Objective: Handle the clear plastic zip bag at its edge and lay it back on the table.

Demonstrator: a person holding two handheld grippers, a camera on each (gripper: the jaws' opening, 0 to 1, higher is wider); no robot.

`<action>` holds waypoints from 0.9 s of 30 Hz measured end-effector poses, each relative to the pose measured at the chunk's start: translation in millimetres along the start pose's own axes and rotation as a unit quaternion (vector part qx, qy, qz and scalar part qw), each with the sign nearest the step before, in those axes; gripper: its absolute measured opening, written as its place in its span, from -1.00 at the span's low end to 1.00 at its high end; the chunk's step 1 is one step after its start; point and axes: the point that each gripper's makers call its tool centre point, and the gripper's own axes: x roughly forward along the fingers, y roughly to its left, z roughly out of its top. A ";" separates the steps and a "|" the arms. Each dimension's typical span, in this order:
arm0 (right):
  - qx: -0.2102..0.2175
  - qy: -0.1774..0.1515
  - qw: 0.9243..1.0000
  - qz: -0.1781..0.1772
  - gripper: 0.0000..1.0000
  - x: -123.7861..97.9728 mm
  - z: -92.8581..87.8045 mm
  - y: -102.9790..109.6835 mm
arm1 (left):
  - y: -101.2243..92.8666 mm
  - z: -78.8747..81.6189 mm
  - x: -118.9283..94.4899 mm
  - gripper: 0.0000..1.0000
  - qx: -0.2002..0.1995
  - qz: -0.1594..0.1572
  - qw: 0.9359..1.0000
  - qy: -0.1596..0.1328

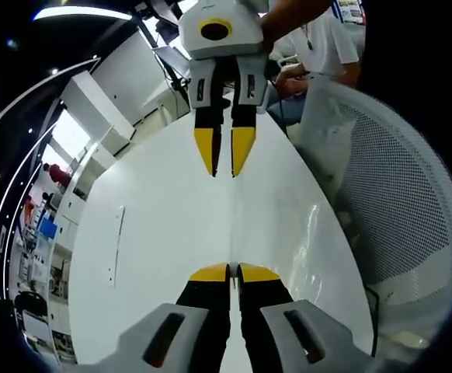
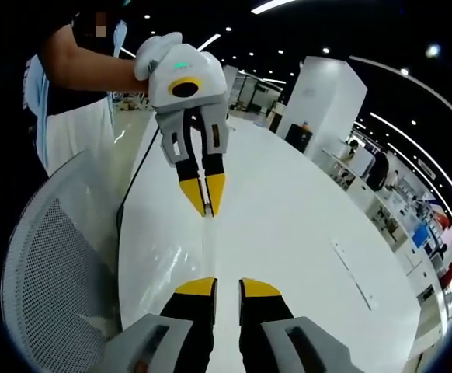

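Note:
The clear plastic zip bag lies flat on the white table and shows only by its glints; its straight edge runs between the two grippers. My left gripper is shut on that edge at the near end. My right gripper faces it from the far end, tips down at the edge, jaws a little apart. In the right gripper view the bag sits left of the edge line on the table. There my right gripper stands slightly open, and the left gripper is pinched shut, held by a gloved hand.
A white mesh chair stands against the table's side by the bag. A thin flat strip lies on the table's other side. A seated person is beyond the table's end. Shelves line the room.

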 end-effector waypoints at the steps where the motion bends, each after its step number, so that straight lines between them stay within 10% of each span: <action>1: 0.000 0.000 1.000 0.001 -0.85 0.6 0.3 0.7 | -0.1 0.5 0.1 -1.00 -0.001 -0.001 1.000 0.000; 27: 0.035 0.010 0.999 0.020 -1.00 8.1 -7.6 10.8 | 2.9 17.3 -8.9 -1.00 -0.017 0.004 0.999 -0.033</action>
